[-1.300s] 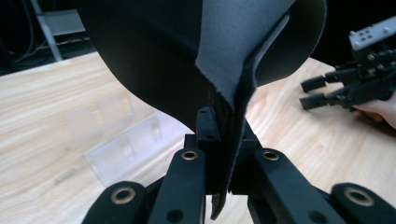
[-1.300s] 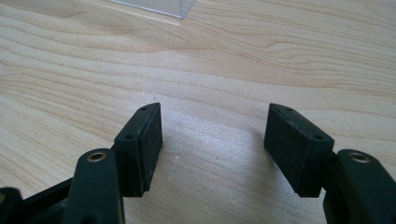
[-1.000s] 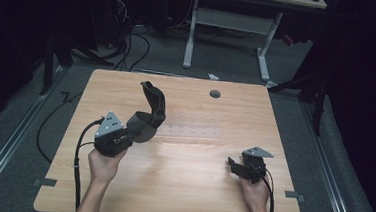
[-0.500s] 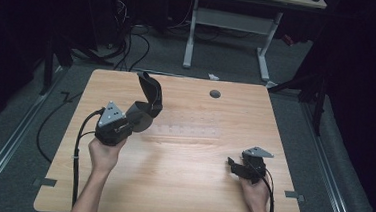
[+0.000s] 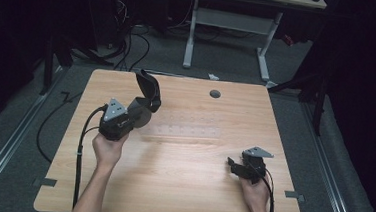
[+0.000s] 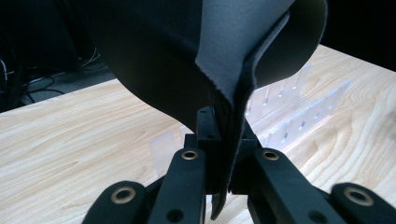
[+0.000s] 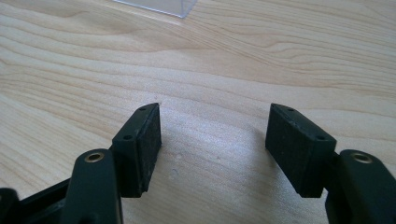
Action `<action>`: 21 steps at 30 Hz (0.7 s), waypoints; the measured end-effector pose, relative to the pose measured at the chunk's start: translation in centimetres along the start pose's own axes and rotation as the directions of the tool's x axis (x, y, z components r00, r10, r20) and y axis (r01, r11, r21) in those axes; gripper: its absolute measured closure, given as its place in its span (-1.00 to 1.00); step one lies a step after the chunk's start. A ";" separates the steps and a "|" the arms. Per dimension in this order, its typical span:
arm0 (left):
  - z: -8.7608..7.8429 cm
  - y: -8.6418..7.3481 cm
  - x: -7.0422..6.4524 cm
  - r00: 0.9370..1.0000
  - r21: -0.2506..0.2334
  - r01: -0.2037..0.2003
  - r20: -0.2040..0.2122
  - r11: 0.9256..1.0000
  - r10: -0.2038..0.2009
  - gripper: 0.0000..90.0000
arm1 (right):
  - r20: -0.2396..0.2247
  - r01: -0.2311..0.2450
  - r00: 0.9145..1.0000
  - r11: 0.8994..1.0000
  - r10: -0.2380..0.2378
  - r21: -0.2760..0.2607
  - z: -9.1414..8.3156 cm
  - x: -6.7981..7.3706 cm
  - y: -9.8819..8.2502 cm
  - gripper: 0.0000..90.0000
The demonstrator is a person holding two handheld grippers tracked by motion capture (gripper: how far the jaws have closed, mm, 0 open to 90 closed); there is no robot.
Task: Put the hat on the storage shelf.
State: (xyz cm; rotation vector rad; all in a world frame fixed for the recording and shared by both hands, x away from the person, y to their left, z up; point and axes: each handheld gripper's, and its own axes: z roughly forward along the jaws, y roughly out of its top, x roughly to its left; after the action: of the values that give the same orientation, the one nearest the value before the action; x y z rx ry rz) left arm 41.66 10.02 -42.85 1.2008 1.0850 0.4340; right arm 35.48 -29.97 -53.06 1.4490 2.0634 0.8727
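Note:
A dark grey flexible sheet (image 5: 148,90) curls upward above the left half of the wooden table (image 5: 180,185). My left gripper (image 5: 136,113) is shut on its lower edge. In the left gripper view the sheet (image 6: 233,56) is folded over, with its edge pinched between the jaws of the left gripper (image 6: 227,140). A clear slotted rack (image 5: 189,131) lies flat on the table just right of that gripper, and its upright tabs (image 6: 299,121) show behind the sheet. My right gripper (image 5: 233,164) rests low at the table's front right. That right gripper (image 7: 212,140) is open with bare wood between its pads.
A round dark grommet (image 5: 215,93) sits near the table's far edge. Beyond the table stand white desk legs (image 5: 191,36) and loose cables (image 5: 130,42) on the floor. A cable (image 5: 80,143) trails from the left gripper over the table's left side.
The left hand has carried the sheet a little away from the person, and the sheet's raised top has swung leftward. The right gripper has stayed put.

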 end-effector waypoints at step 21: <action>1.5 -1.2 0.4 0.999 0.010 -0.020 -0.047 1.000 0.020 0.92 | 0.000 0.001 1.000 1.000 -0.001 0.000 0.0 0.0 0.0 -0.20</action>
State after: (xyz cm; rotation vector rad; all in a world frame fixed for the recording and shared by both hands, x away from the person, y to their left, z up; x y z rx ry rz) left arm 42.87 9.13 -44.13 1.2158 1.1175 0.4752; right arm 35.46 -29.96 -53.07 1.4472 2.0641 0.8728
